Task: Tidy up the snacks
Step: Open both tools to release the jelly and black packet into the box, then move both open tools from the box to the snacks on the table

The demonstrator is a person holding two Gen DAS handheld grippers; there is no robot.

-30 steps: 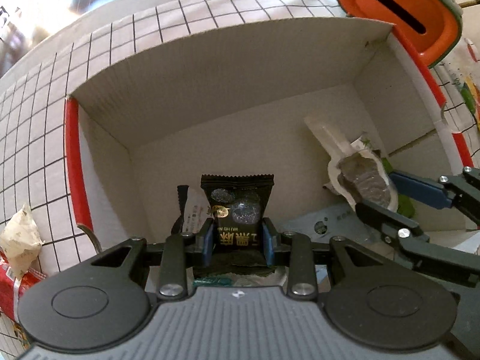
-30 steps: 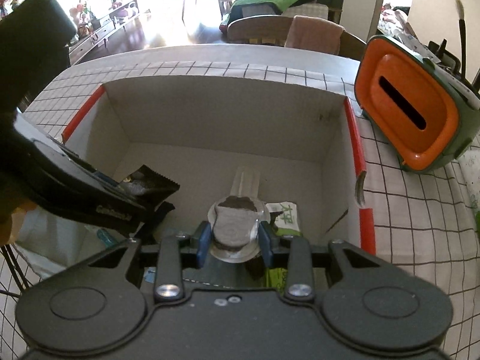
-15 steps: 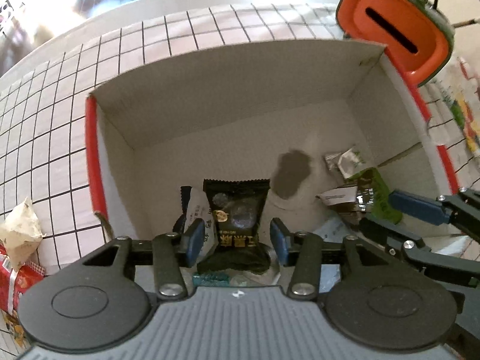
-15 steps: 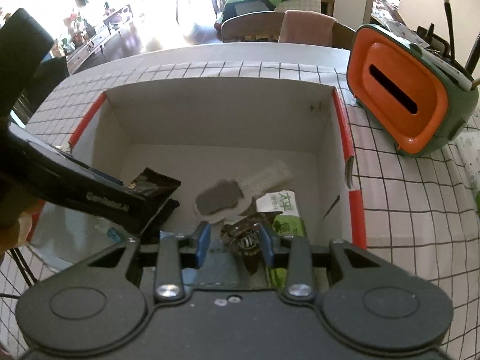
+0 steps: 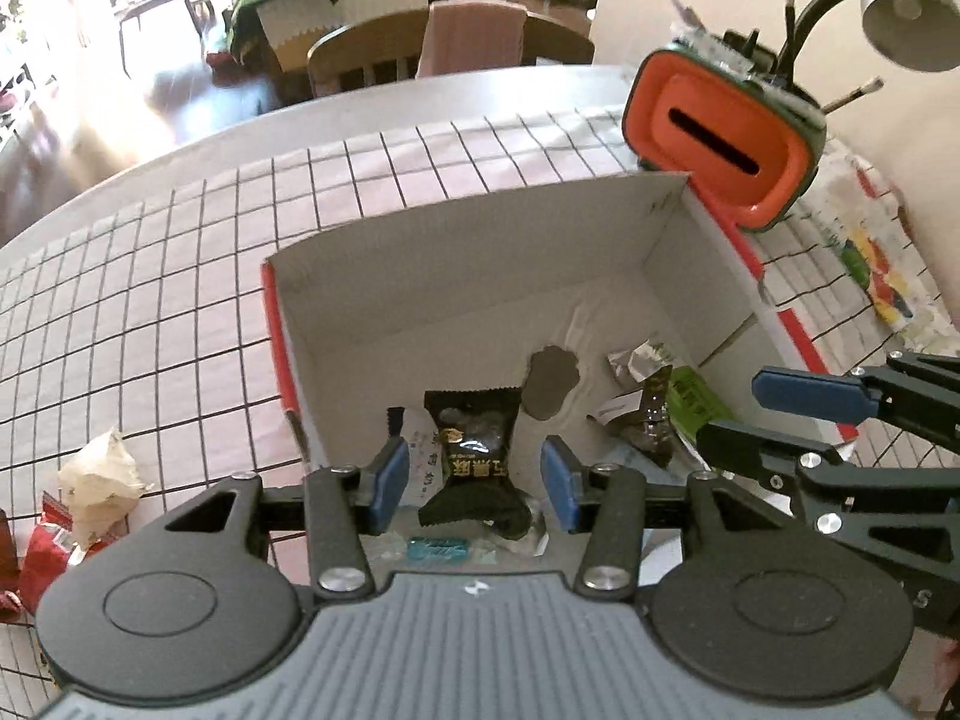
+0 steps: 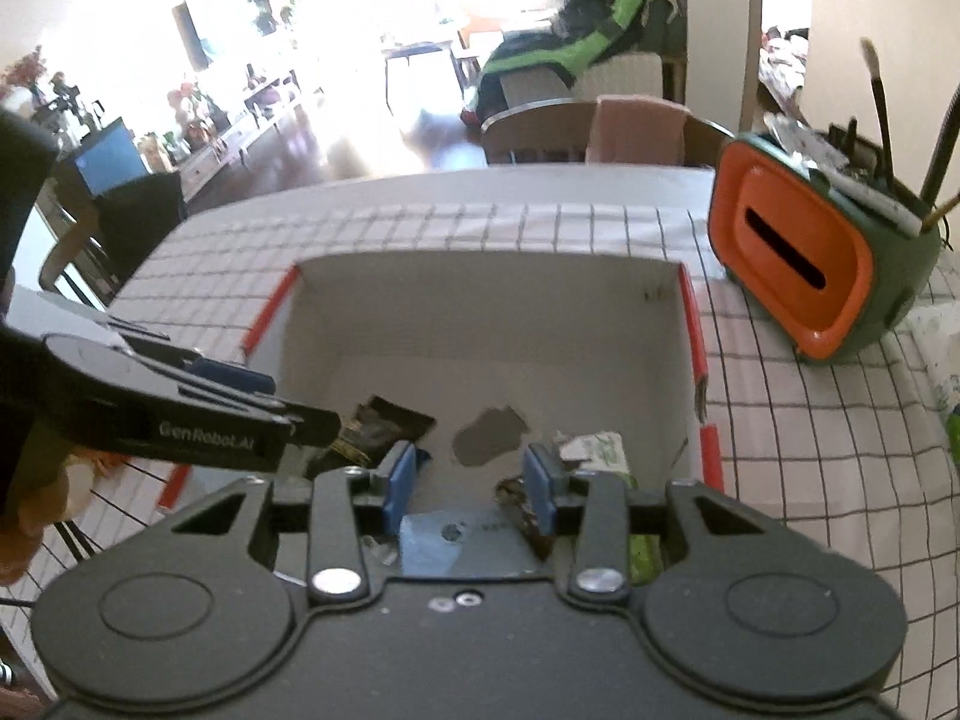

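Observation:
A white cardboard box (image 5: 456,252) with red edges stands on the checked tablecloth. On its floor lie a black snack packet (image 5: 474,450), a grey snack in a clear wrapper (image 5: 549,381), a dark wrapper (image 5: 645,420) and a green packet (image 5: 690,399). My left gripper (image 5: 474,468) hangs open above the black packet, its pads clear of it. My right gripper (image 6: 469,462) is above the box's near side with its jaws opening and nothing held. Below it lie the grey snack (image 6: 489,435) and the green packet (image 6: 594,447). The left gripper (image 6: 303,402) reaches in from the left.
An orange and green holder (image 5: 720,144) with brushes stands right of the box. Crumpled paper (image 5: 99,480) and red wrappers (image 5: 42,546) lie on the cloth at the left. Printed packets (image 5: 870,264) lie at the far right under a desk lamp (image 5: 906,12).
The left gripper let go of the black packet and the right let go of the grey snack. Both snacks now lie on the box floor. Both grippers have risen and drawn back.

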